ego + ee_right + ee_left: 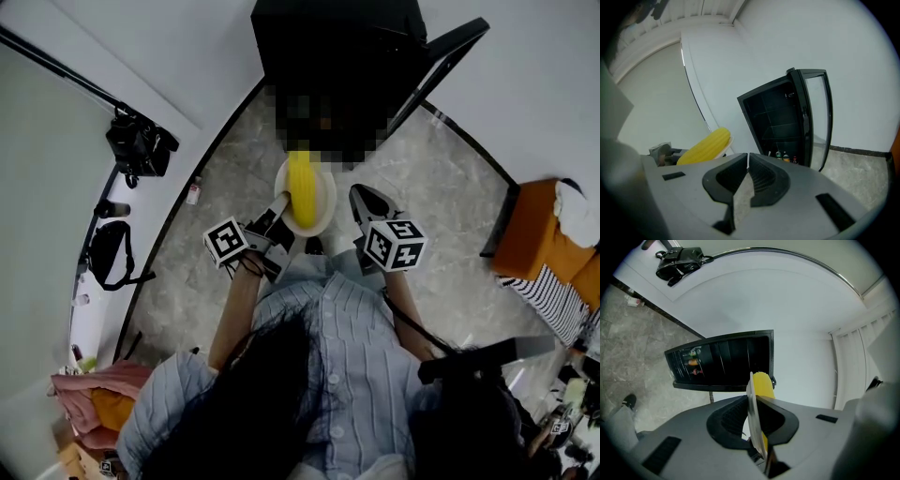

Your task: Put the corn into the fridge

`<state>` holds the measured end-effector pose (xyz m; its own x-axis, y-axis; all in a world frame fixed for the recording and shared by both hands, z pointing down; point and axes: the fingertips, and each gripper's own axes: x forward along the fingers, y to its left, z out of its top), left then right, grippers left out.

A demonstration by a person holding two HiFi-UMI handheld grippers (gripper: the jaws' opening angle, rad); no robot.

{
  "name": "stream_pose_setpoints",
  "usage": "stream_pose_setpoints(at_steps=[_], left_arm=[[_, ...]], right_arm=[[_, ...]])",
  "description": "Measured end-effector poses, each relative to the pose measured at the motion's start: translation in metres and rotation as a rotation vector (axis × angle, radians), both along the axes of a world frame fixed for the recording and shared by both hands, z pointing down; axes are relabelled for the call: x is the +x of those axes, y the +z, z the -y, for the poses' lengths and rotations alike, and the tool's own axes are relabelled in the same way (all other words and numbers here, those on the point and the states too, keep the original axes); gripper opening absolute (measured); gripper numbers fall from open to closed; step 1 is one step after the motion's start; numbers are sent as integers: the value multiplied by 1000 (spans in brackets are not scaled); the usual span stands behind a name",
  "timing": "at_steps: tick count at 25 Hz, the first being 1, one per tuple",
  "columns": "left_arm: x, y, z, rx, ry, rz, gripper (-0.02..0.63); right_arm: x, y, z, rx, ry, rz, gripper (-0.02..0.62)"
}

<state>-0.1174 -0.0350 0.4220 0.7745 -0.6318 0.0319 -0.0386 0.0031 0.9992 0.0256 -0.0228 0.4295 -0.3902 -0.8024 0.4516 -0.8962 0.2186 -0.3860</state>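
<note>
— Far left first?
— Black bag [141,145] hanging against the white wall [56,141].
— Then the left gripper [279,202]?
— Clamped on the rim of a round white plate [325,197], jaws nearly together, thin edge squeezed between the pads.
— And the corn?
— Long yellow cob of corn [301,187] lying on that plate, just beyond the jaw tips and not between them. From the left gripper view, pressed along the right face of the plate, which shows edge-on.
— Further right?
— Right gripper [359,194] just beside the plate, apart from it, jaws closed together on nothing. Corn off to its left.
— Beyond both?
— Tall black fridge [328,56], glass door [441,66] swung open on its right side, small bottles [786,158] low inside. Corn not yet in it.
</note>
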Motion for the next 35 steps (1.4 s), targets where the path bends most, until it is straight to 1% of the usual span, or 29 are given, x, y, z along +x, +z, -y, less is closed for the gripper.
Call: stream_pose_setpoints(at_steps=[3, 6, 8, 10, 12, 19, 22, 26, 30, 35], left_arm=[[-4, 5, 3, -5, 3, 3, 41], [-7, 12, 11, -7, 10, 23, 41], [-8, 18, 17, -10, 15, 42, 41], [-6, 20, 22, -8, 21, 37, 41], [-5, 27, 30, -8, 25, 49, 41], [5, 41, 63, -3, 14, 37, 41], [9, 52, 76, -13, 11, 53, 41], [22, 52, 98, 25, 34, 38, 41], [33, 67, 124, 28, 34, 32, 41], [46, 82, 152, 41, 34, 53, 41]], right_arm=[[-4, 5, 0, -12, -4, 19, 25], [-9, 5, 5, -17, -9, 55, 25], [-10, 4, 10, -13, -10, 58, 25], [-8, 5, 14, -10, -7, 55, 25], [-5, 9, 19, -11, -3, 46, 25], [11, 29, 28, -44, 3, 15, 25], [16, 39, 34, -56, -4, 13, 25], [13, 50, 46, -47, -21, 40, 25], [15, 62, 69, -38, -40, 48, 25], [24, 72, 87, -36, -44, 58, 25]])
